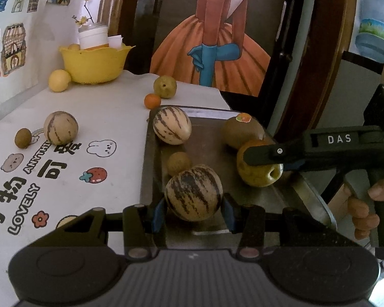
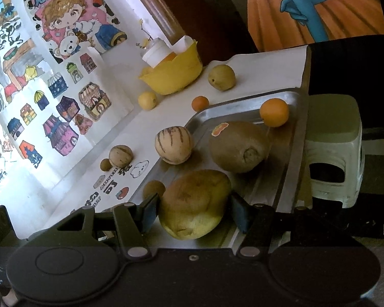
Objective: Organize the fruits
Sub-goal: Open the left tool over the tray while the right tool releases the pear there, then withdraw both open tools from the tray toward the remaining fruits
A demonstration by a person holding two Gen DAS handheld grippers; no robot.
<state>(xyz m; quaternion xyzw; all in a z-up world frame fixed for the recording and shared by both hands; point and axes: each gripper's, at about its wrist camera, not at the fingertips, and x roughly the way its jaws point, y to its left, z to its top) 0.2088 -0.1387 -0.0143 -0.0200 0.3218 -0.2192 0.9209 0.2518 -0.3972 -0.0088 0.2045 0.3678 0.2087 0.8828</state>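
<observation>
My left gripper (image 1: 194,208) is shut on a striped melon (image 1: 194,192) over the near part of the metal tray (image 1: 210,232). My right gripper (image 2: 194,213) is shut on a yellow-green pear (image 2: 194,203) over the same tray (image 2: 281,179); it shows from the side in the left wrist view (image 1: 262,157). In the tray lie a second striped melon (image 1: 172,125), a kiwi with a sticker (image 2: 239,149), a small brown longan (image 1: 179,163) and an orange (image 2: 274,112).
On the printed cloth (image 1: 71,168) lie a striped melon (image 1: 61,128), a longan (image 1: 23,138), a small orange (image 1: 152,101), a green pear (image 1: 165,86) and a lemon (image 1: 59,80). A yellow bowl (image 1: 94,62) stands at the back. A green stool (image 2: 332,153) stands past the tray.
</observation>
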